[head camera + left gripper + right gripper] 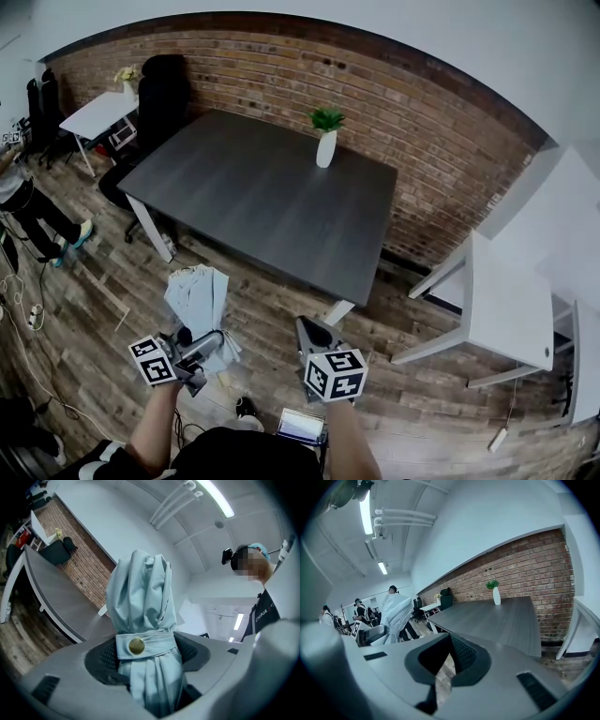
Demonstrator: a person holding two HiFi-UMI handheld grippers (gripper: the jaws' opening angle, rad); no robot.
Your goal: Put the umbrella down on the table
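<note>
A folded pale blue umbrella (199, 298) sticks up out of my left gripper (212, 343), over the wooden floor just short of the dark grey table (262, 197). In the left gripper view the umbrella (143, 597) fills the middle, wrapped by a strap with a brass snap (136, 645). The left gripper (146, 654) is shut on it, both pads (106, 656) pressing its sides. My right gripper (306, 324) is beside it to the right, shut with nothing in it. In the right gripper view its jaws meet at the tips (450, 636), and the umbrella (396, 613) shows at left.
A white vase with a green plant (325, 141) stands at the table's far edge by the brick wall. White tables (506, 300) stand to the right, and another white table (98, 112) and a black chair (161, 89) at far left. A person (28, 208) stands at left.
</note>
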